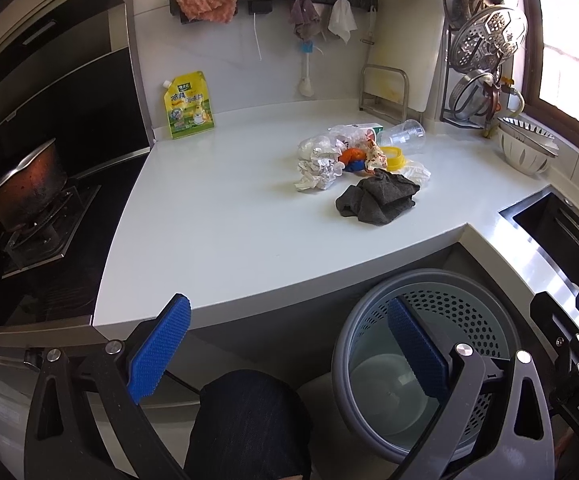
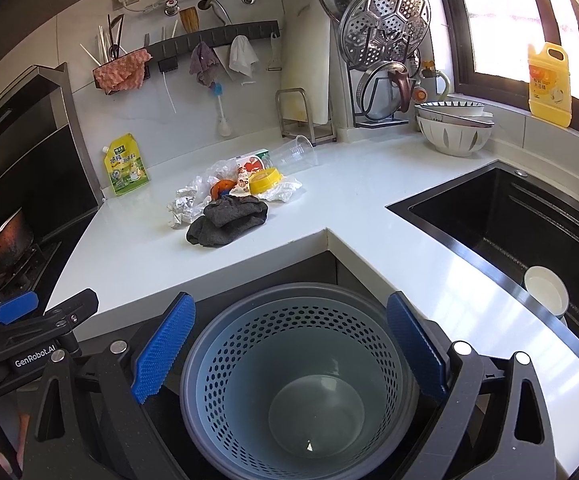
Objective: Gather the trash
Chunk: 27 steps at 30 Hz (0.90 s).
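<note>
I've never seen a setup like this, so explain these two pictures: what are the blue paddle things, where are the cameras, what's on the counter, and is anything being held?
The blue paddles are rubber finger pads of two hand-held grippers; a person carries one in each hand. Each picture comes from a fisheye camera on one gripper, looking forward along its fingers. The left gripper and right gripper are both open, holding nothing. On the white countertop lies a trash pile: crumpled foil, a clear plastic cup, a yellow lid, and beside it a dark grey cloth. Below stands a perforated bin, nearly empty.
</note>
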### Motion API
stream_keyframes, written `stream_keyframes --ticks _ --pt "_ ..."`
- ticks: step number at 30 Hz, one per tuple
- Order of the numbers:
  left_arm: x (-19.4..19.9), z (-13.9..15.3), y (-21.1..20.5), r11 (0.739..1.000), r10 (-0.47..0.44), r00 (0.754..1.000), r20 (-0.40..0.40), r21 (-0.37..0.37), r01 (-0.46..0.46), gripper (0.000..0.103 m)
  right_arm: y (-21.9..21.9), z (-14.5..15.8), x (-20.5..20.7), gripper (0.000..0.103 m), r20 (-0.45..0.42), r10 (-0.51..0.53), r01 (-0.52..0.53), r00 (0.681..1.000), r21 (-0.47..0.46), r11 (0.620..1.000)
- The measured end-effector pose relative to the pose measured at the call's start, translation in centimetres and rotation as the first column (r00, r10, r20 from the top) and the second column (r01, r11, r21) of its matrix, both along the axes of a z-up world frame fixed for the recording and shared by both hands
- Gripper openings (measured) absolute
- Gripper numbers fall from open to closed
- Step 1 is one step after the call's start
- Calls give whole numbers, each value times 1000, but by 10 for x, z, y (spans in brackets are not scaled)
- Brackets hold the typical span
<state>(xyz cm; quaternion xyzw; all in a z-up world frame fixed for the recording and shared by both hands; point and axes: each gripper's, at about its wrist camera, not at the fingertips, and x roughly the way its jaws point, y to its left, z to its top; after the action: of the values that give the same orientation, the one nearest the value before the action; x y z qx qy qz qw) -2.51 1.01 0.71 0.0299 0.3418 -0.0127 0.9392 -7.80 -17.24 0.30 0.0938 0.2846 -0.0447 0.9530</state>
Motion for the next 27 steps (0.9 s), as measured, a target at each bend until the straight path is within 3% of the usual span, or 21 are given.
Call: stream_keyframes --ticks 27 --pt "2 -4 0 1000 -7 1000 -10 10 7 97 -2 -1 0 92 14 6 -6 1000 3 1000"
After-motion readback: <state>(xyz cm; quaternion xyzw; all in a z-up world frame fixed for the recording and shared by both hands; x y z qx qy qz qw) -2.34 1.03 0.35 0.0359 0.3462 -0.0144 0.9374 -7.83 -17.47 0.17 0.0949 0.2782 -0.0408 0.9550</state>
